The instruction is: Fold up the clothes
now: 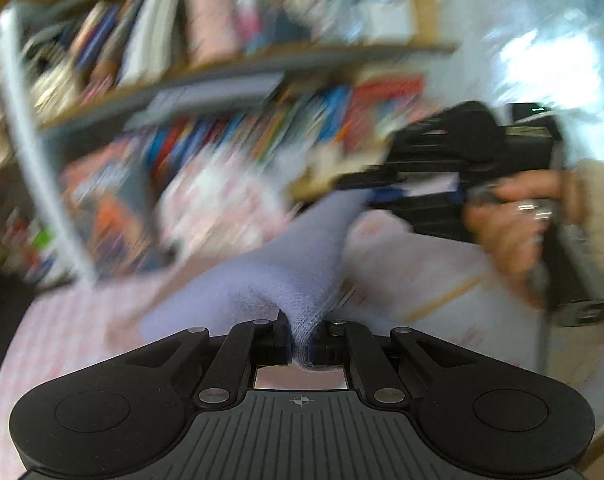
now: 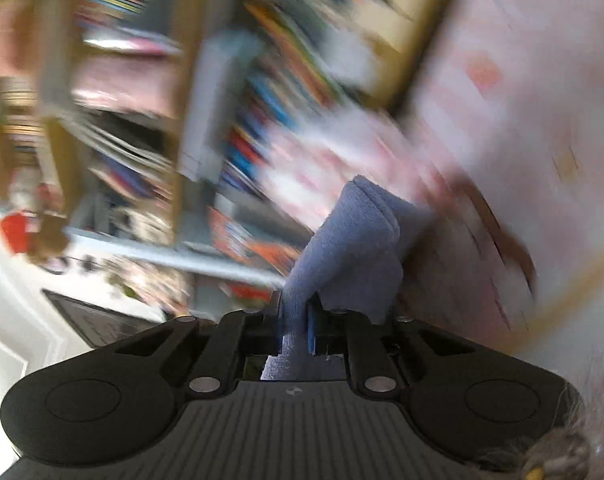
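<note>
Cloth (image 1: 302, 264) hung stretched between left gripper (image 1: 302, 340) and right gripper (image 2: 297, 328), both jaws clenched on its edges, bookshelf (image 1: 221, 80) near.

Blurred crowded bookshelves (image 1: 229, 80) behind

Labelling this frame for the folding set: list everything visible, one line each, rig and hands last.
lavender cloth: 1, pale blue-purple, stretched between both grippers, lifted above the bed
bed cover: 1, pink-and-white check, below the cloth
bookshelf: 1, wooden with colourful books, behind the bed; too blurred to count books
shelf post: 1, grey, left in the left wrist view
laptop: 1, dark, lower left in the right wrist view
left gripper: 1, black, shut on one end of the cloth
right gripper: 1, black with blue pads, shut on the other end
right hand: 1, wearing rings, gripping the right gripper's handle
</note>
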`<state>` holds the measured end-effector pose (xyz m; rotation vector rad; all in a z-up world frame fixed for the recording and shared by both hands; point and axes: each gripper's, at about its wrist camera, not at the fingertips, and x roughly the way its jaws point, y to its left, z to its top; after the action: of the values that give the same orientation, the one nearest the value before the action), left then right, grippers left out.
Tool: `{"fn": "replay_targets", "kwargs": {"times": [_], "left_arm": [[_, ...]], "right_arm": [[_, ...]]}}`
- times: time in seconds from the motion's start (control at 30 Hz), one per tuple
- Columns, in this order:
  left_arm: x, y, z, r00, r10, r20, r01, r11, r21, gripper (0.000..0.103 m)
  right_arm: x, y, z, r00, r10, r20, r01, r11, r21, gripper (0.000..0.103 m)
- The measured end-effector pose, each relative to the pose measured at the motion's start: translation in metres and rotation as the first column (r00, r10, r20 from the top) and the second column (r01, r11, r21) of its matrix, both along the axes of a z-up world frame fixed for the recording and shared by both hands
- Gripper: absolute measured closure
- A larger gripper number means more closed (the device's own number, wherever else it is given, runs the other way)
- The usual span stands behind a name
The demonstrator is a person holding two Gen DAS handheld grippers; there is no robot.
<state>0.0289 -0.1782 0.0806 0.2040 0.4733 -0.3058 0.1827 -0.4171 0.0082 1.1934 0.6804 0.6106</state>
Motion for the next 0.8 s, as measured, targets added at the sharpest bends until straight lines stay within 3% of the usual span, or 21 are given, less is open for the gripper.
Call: {"fn": "replay_targets", "kwargs": {"times": [0.07, 0.13, 0.2, 0.3, 0.33, 0.37, 0.43, 0.53, 0.6, 0.67, 0.73, 0.8], "left_arm": [[0.001, -0.007, 0.026, 0.994, -0.077, 0.071, 0.084, 0.992, -0.094, 0.098], [-0.002, -0.006, 0.054, 0.978, -0.138, 0.156, 0.166, 0.968, -0.19, 0.098], [-0.009, 0.003, 0.08, 0.951, -0.18, 0.251, 0.248, 0.93, -0.27, 0.098], [-0.022, 0.026, 0.105, 0.914, -0.189, 0.36, 0.328, 0.865, -0.38, 0.098], [-0.025, 0.036, 0.107, 0.914, -0.175, 0.365, 0.326, 0.852, -0.41, 0.098], [-0.027, 0.045, 0.108, 0.915, -0.161, 0.37, 0.325, 0.838, -0.439, 0.098], [-0.028, 0.061, 0.098, 0.936, -0.12, 0.331, 0.271, 0.845, -0.461, 0.098], [-0.018, 0.091, 0.049, 0.989, -0.039, 0.14, 0.103, 0.867, -0.487, 0.098], [-0.006, 0.115, 0.0, 0.998, 0.026, -0.052, -0.048, 0.876, -0.481, 0.098], [0.001, 0.136, -0.049, 0.969, 0.103, -0.226, -0.191, 0.89, -0.414, 0.098], [0.002, 0.151, -0.082, 0.934, 0.15, -0.324, -0.267, 0.896, -0.354, 0.098], [0.0, 0.165, -0.095, 0.915, 0.165, -0.367, -0.294, 0.897, -0.33, 0.098]], "right_arm": [[0.002, -0.015, 0.037, 0.993, -0.045, 0.107, 0.046, 0.999, -0.013, 0.093], [0.003, -0.026, 0.082, 0.971, -0.073, 0.229, 0.081, 0.996, -0.024, 0.093], [-0.001, -0.024, 0.133, 0.926, -0.065, 0.373, 0.09, 0.995, -0.051, 0.093], [-0.01, -0.012, 0.201, 0.83, -0.012, 0.558, 0.081, 0.992, -0.099, 0.093], [-0.013, -0.001, 0.217, 0.801, 0.019, 0.598, 0.068, 0.99, -0.121, 0.093], [-0.011, 0.012, 0.222, 0.798, 0.053, 0.601, 0.045, 0.988, -0.147, 0.093], [-0.007, 0.037, 0.231, 0.793, 0.122, 0.598, 0.0, 0.98, -0.199, 0.093], [0.014, 0.081, 0.193, 0.884, 0.208, 0.419, -0.087, 0.953, -0.289, 0.093], [0.021, 0.113, 0.143, 0.936, 0.248, 0.251, -0.142, 0.916, -0.375, 0.093], [0.026, 0.144, 0.09, 0.961, 0.264, 0.077, -0.201, 0.866, -0.457, 0.093], [0.03, 0.174, 0.039, 0.961, 0.259, -0.094, -0.269, 0.811, -0.519, 0.093], [0.025, 0.19, 0.007, 0.953, 0.254, -0.165, -0.303, 0.816, -0.492, 0.093]]}}
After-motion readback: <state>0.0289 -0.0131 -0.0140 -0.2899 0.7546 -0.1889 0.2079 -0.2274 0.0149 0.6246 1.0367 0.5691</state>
